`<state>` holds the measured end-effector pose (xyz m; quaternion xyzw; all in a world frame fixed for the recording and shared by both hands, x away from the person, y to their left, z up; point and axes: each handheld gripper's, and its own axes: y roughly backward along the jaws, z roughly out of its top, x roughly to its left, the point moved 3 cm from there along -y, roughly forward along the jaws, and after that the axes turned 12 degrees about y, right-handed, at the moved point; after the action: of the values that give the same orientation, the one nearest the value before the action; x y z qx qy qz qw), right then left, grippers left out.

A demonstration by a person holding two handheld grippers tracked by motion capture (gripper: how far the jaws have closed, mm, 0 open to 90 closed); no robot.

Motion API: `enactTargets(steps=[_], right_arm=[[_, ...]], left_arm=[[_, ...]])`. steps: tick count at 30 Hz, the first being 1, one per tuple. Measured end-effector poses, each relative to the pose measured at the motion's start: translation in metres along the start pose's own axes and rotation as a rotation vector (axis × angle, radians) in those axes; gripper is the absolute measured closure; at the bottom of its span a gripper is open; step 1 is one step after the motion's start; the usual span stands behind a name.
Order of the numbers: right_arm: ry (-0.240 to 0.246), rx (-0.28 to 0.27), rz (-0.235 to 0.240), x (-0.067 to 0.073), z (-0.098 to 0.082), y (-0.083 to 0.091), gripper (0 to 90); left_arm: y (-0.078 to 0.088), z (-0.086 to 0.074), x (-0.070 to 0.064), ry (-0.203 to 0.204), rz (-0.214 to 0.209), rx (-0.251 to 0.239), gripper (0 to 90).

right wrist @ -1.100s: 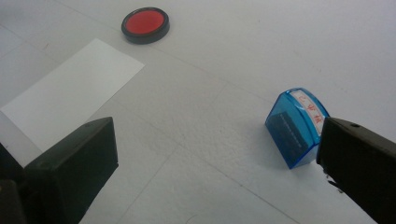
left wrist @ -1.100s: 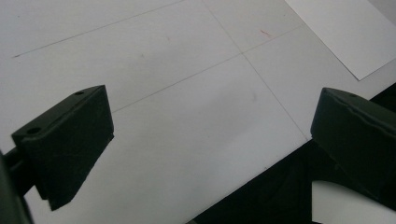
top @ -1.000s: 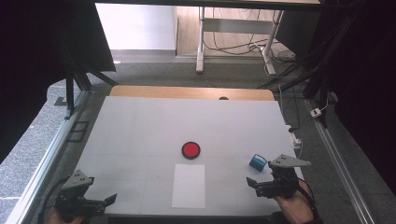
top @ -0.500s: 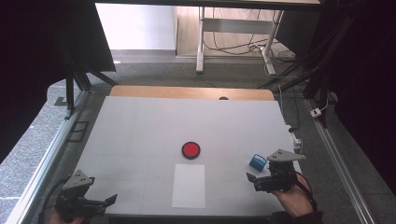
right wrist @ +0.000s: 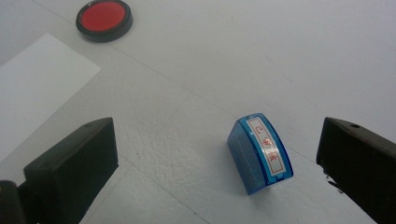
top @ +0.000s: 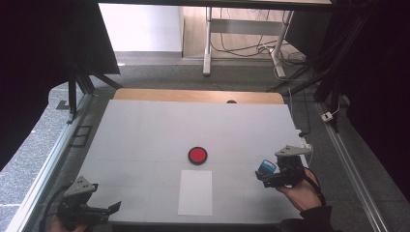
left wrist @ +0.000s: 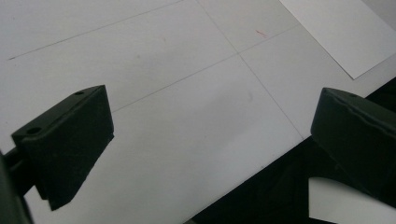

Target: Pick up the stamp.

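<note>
The right gripper point(top: 267, 175) had moved forward over the last second, closing the gap to the blue stamp point(top: 265, 166) until, in the high view, its jaw tips lay right at the stamp's near side. Its own camera showed the jaws spread wide, with the stamp point(right wrist: 259, 152) lying on its side on the surface between them, nearer the right-hand jaw and touching neither. That looked like the approach to a pick: the stamp was bracketed but not yet held, and the jaws had yet to come in on its blue flanks.

The left gripper point(top: 92, 211) had not shifted over the same second. It sat at the near left corner of the surface point(top: 145, 140), jaws apart and holding nothing, with the surface's near edge running just under its right-hand jaw in the left gripper view.

Outward from the stamp, the white sheet of paper point(top: 195, 192) lay to its left, close to the near edge, and the round red ink pad point(top: 197, 155) sat just beyond the sheet's far end, both well apart from the stamp. The run from stamp to pad and sheet was bare. The stamp itself lay near the right edge of the surface, so there was little room on that side, while the far half of the surface lay open.
</note>
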<state>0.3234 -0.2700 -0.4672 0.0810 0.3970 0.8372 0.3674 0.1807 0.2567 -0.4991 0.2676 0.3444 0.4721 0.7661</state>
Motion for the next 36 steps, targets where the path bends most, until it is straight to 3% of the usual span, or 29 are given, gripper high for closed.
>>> enactTargets(steps=[9, 17, 18, 21, 22, 27, 28, 36], right_arm=[[0.055, 0.070, 0.007, -0.012, -0.006, -0.017, 0.0], [0.075, 0.107, 0.029, -0.021, -0.012, -0.027, 2.3], [0.083, 0.120, 0.034, -0.023, -0.013, -0.028, 8.9], [0.079, 0.114, 0.052, -0.025, -0.013, -0.028, 15.4], [0.079, 0.111, 0.066, -0.028, -0.013, -0.028, 22.0], [0.093, 0.120, 0.078, -0.032, -0.013, -0.028, 35.0], [0.091, 0.119, 0.084, -0.034, -0.013, -0.029, 41.5], [0.089, 0.128, 0.115, -0.039, -0.014, -0.031, 54.6]], left_arm=[[0.000, 0.000, 0.000, 0.000, -0.009, 0.004, 0.0], [-0.001, 0.000, 0.000, -0.003, -0.010, 0.010, 0.0], [-0.001, 0.000, 0.000, -0.003, -0.010, 0.011, 0.0], [-0.001, 0.000, 0.000, -0.002, -0.012, 0.011, 0.0], [-0.001, 0.000, 0.000, -0.001, -0.011, 0.010, 0.0], [-0.001, 0.000, 0.000, -0.002, -0.011, 0.011, 0.0], [-0.001, 0.000, 0.000, -0.002, -0.010, 0.013, 0.0], [-0.001, 0.000, 0.000, -0.002, -0.015, 0.017, 0.0]])
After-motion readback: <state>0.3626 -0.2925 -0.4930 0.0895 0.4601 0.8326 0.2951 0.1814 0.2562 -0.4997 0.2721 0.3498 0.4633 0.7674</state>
